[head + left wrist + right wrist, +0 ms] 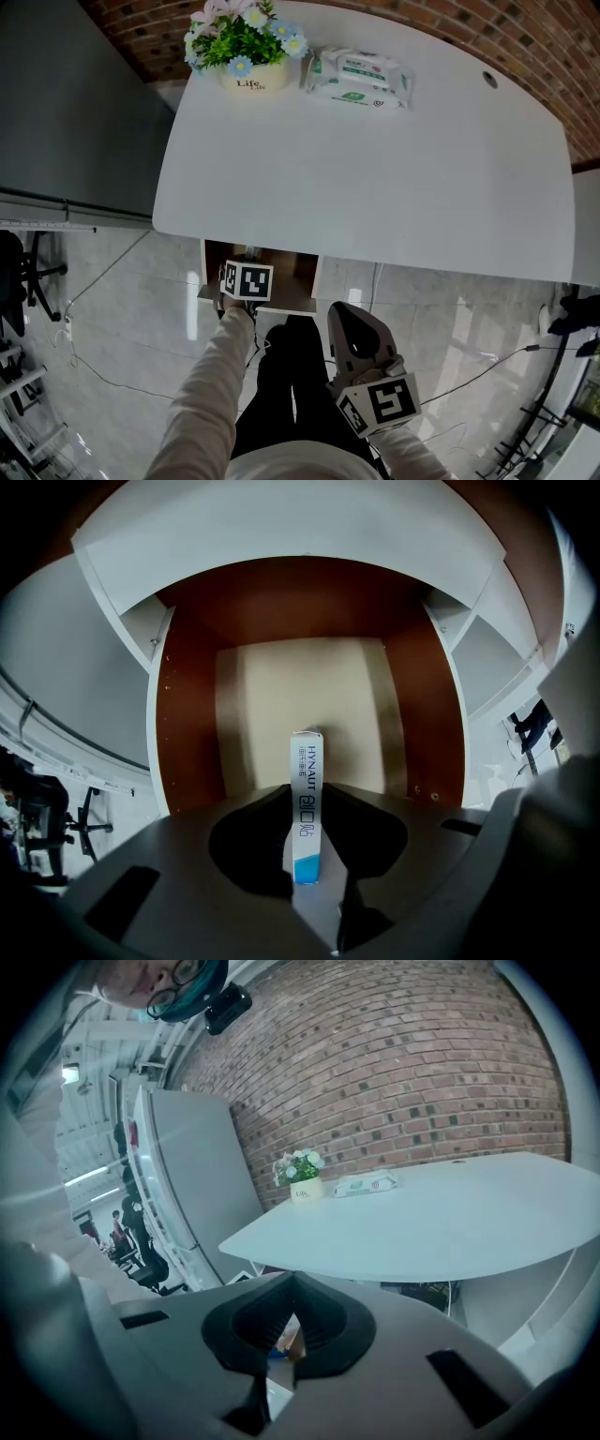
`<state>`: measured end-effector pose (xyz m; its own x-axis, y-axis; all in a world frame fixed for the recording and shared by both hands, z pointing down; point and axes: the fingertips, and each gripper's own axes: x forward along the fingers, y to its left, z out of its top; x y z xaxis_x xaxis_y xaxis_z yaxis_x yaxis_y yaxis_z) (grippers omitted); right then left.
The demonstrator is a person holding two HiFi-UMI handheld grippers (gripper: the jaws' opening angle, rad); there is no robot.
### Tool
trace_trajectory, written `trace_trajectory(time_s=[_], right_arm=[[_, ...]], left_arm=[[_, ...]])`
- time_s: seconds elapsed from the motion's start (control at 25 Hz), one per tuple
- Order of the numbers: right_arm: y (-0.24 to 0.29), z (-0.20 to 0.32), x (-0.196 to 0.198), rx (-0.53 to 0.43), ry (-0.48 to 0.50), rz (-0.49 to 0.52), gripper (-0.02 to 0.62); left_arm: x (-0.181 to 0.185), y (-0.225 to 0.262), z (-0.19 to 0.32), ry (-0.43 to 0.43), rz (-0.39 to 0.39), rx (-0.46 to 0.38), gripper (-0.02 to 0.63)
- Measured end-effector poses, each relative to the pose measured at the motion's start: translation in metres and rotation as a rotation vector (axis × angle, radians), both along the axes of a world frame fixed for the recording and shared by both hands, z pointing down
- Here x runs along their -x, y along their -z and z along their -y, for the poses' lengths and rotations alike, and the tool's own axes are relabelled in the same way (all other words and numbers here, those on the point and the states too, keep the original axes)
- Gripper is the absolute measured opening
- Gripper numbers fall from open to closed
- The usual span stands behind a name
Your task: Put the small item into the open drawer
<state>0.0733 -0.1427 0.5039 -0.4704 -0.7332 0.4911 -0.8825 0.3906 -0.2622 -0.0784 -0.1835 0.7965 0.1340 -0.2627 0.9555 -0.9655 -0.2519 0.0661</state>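
A slim white box with a blue end point(307, 761) stands on edge between the pads of my left gripper point(306, 803), which is shut on it. The box hangs over the pale floor of the open drawer point(309, 686), between its brown side walls. In the head view, the left gripper point(246, 279) reaches into the drawer point(286, 272) under the front edge of the white table point(375, 178); the box is hidden there. My right gripper point(349, 328) is held back over the person's lap, jaws together with nothing in them, and points up towards the table in its own view point(292, 1283).
A flower pot point(246, 47) and a pack of wipes point(361, 77) sit at the table's far edge. A grey cabinet point(75, 112) stands to the left. Cables point(487, 366) trail across the tiled floor. The person's legs point(291, 375) are just in front of the drawer.
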Motion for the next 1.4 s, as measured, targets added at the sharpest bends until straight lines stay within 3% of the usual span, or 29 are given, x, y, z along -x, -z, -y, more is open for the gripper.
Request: trace_trajectory(time_s=[0.28,0.6,0.88,1.12,1.4], right_arm=[[-0.004,0.002,-0.002,0.01,-0.005,-0.003,0.026],[-0.005,0.003,-0.003,0.014,-0.006,-0.001,0.026],[-0.005,0.001,0.002,0.015,-0.003,0.0,0.026],[-0.002,-0.002,0.008,0.007,-0.004,0.007,0.026],[0.01,-0.008,0.01,-0.019,-0.019,0.004,0.026]], left_arm=[[-0.002,-0.004,0.001,0.004,-0.015,0.012,0.107],[-0.004,-0.006,-0.01,-0.007,-0.03,0.018,0.169],[-0.007,0.018,-0.005,-0.01,-0.098,-0.053,0.201],[-0.005,0.055,0.001,-0.037,-0.067,-0.136,0.196],[-0.007,0.085,-0.004,-0.016,-0.124,-0.198,0.166]])
